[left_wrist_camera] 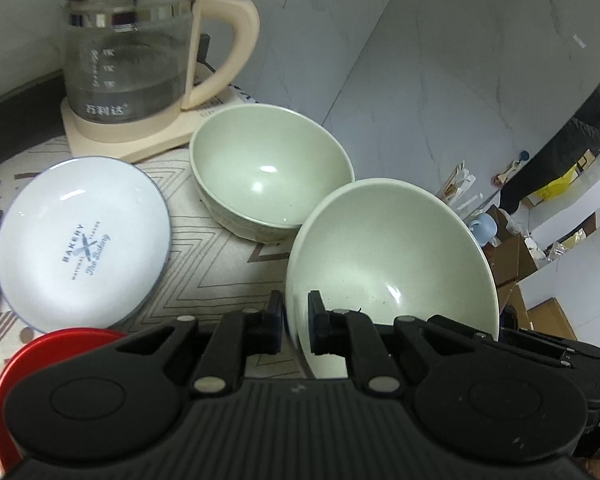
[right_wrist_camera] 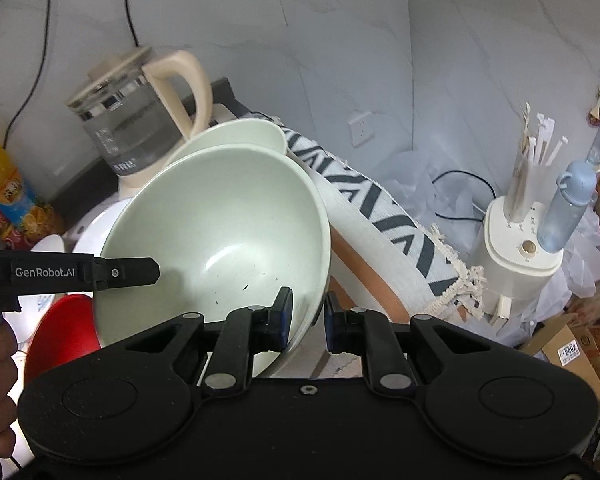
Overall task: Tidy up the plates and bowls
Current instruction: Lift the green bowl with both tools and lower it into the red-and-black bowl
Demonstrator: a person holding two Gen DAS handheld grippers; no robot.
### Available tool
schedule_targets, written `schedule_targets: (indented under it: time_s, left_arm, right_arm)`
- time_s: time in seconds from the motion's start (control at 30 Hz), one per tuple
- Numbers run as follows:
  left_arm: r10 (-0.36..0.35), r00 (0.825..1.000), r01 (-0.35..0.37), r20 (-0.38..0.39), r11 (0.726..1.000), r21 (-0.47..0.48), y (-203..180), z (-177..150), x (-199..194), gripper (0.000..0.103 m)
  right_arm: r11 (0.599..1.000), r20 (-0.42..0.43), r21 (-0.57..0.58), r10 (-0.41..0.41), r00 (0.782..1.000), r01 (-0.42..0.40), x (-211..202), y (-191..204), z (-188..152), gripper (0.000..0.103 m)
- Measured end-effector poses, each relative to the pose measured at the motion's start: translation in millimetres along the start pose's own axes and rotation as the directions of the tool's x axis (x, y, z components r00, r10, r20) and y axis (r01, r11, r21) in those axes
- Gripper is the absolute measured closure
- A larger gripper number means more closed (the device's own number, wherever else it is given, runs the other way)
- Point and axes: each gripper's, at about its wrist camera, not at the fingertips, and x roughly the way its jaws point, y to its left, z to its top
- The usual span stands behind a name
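Tilting between both claws — green bowl (left_wrist_camera: 388, 252), rim pinched each side.

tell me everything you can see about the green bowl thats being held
The held bowl is pale green, glazed like ceramic, smooth and round, with a few dark specks inside and nothing else in it. It is tilted, its opening facing the cameras. Both grippers pinch its rim: the left gripper on one edge, the right gripper on the opposite edge, one finger inside and one outside each. A second green bowl sits upright just behind it; whether they touch is unclear.
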Motion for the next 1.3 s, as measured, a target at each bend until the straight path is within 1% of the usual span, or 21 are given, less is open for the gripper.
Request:
schedule_targets:
  time_s: [0.1, 0.2, 0.3, 0.37, 0.43, 0.47, 0.53, 0.6, 0.77, 1.1, 1.3]
  left_arm:
    - [0.010, 1.000, -0.009, 0.016, 1.000, -0.017, -1, -3, -11, 0.093]
    - [0.028, 0.998, -0.027, 0.052, 0.999, -0.025, -2, -9, -25, 0.093]
    - [0.048, 0.997, -0.044, 0.056, 0.997, -0.070, -3, -16, -41, 0.093]
    - [0.057, 0.995, -0.049, 0.085, 0.995, -0.085, -3, -20, -53, 0.093]
    - [0.063, 0.993, -0.054, 0.098, 0.994, -0.096, -1, -24, -60, 0.093]
    - [0.069, 0.993, -0.058, 0.099, 0.992, -0.110, 0, -26, -64, 0.092]
    - [0.089, 0.990, -0.075, 0.110, 0.989, -0.127, 2, -31, -71, 0.092]
    - [0.100, 0.987, -0.082, 0.123, 0.986, -0.143, 5, -36, -79, 0.092]
    - [0.125, 0.981, -0.097, 0.148, 0.979, -0.178, 12, -44, -96, 0.092]
    - [0.200, 0.962, -0.150, 0.186, 0.956, -0.253, 33, -65, -125, 0.092]
    - [0.240, 0.954, -0.177, 0.182, 0.936, -0.305, 48, -77, -135, 0.092]
  right_arm:
    - [1.000, 0.011, -0.010, 0.018, 1.000, -0.018, -9, 3, 0, 0.086]
    - [0.998, 0.026, -0.038, 0.044, 0.999, -0.043, -18, 6, 1, 0.086]
    - [0.996, 0.027, -0.053, 0.072, 0.997, -0.070, -28, 10, 1, 0.086]
    - [0.993, 0.044, -0.088, 0.081, 0.996, -0.077, -35, 16, 0, 0.086]
    - [0.992, 0.043, -0.079, 0.100, 0.994, -0.096, -39, 19, 0, 0.085]
    - [0.991, 0.033, -0.063, 0.116, 0.993, -0.114, -40, 19, 0, 0.084]
    - [0.985, 0.035, -0.097, 0.146, 0.989, -0.142, -43, 25, -2, 0.083]
    - [0.981, 0.048, -0.117, 0.164, 0.985, -0.157, -48, 31, -4, 0.083]
    - [0.969, 0.051, -0.154, 0.202, 0.978, -0.192, -53, 44, -5, 0.083]
    - [0.937, 0.009, -0.215, 0.283, 0.959, -0.275, -51, 72, -10, 0.083]
    - [0.917, -0.031, -0.248, 0.315, 0.949, -0.313, -45, 90, -14, 0.083]
